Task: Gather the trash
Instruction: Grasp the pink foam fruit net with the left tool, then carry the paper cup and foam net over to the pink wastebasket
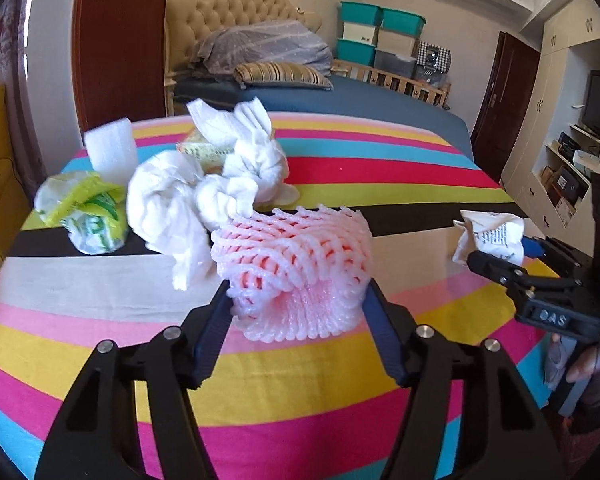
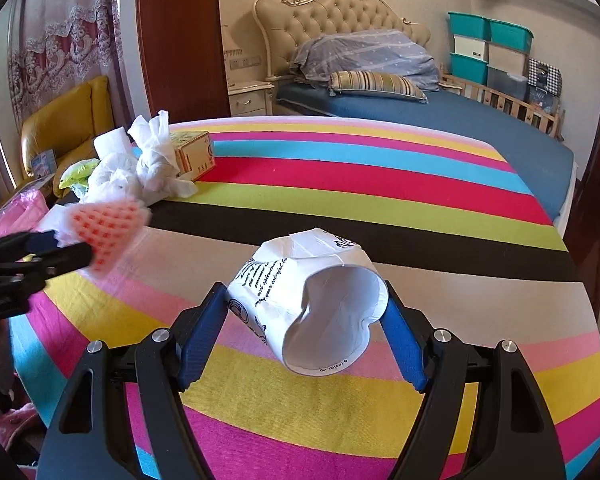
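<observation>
My left gripper (image 1: 298,294) is shut on a pink foam fruit net (image 1: 296,264) and holds it above the striped cloth (image 1: 320,380); it also shows in the right wrist view (image 2: 108,232). My right gripper (image 2: 306,304) is shut on a crushed white paper cup (image 2: 312,300) with dark print, also seen in the left wrist view (image 1: 492,236). Behind the net lie crumpled white tissues (image 1: 204,188), a green and yellow wrapper (image 1: 84,212), a white foam piece (image 1: 110,148) and a small yellow carton (image 2: 194,156).
The striped cloth covers a table. A bed (image 2: 440,120) with a tufted headboard stands behind it. A yellow chair (image 2: 68,128) is at the left, stacked storage bins (image 2: 492,52) at the back right, and a shelf unit (image 1: 568,168) on the right.
</observation>
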